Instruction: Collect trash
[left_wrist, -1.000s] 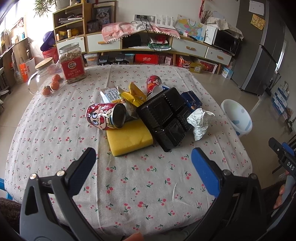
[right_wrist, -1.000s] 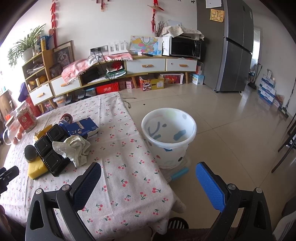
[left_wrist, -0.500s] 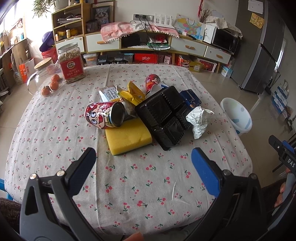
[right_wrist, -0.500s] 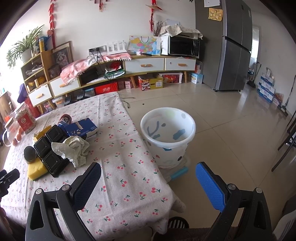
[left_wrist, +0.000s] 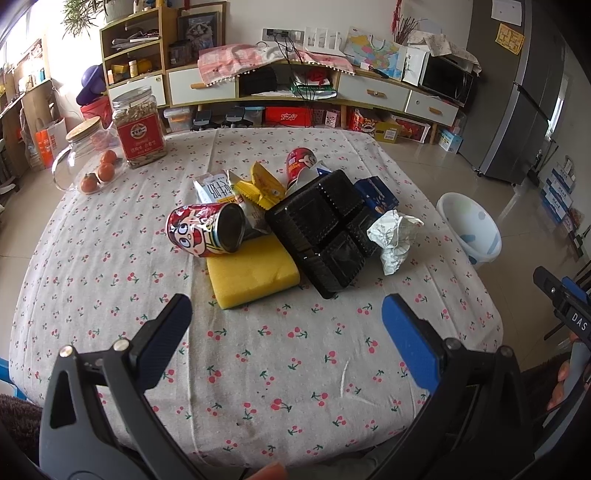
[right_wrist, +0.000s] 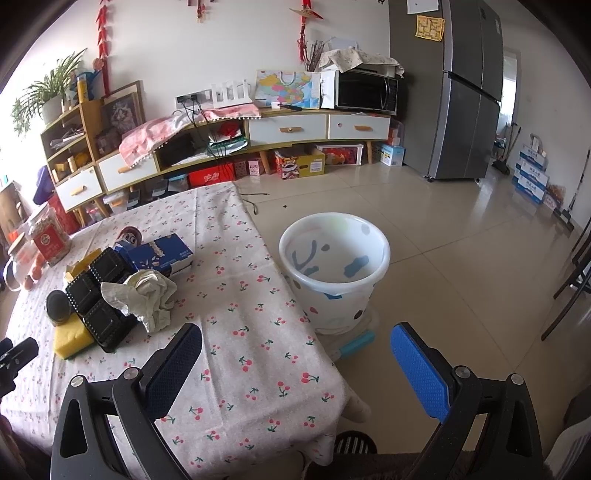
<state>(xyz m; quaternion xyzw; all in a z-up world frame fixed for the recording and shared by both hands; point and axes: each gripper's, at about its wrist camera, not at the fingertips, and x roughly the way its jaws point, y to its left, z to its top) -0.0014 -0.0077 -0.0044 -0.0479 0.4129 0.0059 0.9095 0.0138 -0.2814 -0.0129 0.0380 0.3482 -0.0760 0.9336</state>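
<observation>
The left gripper (left_wrist: 286, 317) has its jaws wide apart and holds nothing, hovering over the near edge of the cherry-print tablecloth (left_wrist: 258, 369); against the picture of a second ago, the trash pile sits slightly higher in its view, though it has hardly shifted. The right gripper (right_wrist: 295, 347) is likewise spread and empty, poised over the table's corner, its view almost unchanged. Ahead of the left jaws, well apart from them, lies a yellow sponge (left_wrist: 251, 275), with a red can (left_wrist: 205, 229) on its side touching its far edge and a black plastic tray (left_wrist: 325, 229) just beside it. A crumpled paper (left_wrist: 393, 236) rests against the tray's right side, and a blue carton (left_wrist: 376, 194) lies behind. The white bin (right_wrist: 334, 266) stands on the floor just beside the table, ahead of the right jaws.
</observation>
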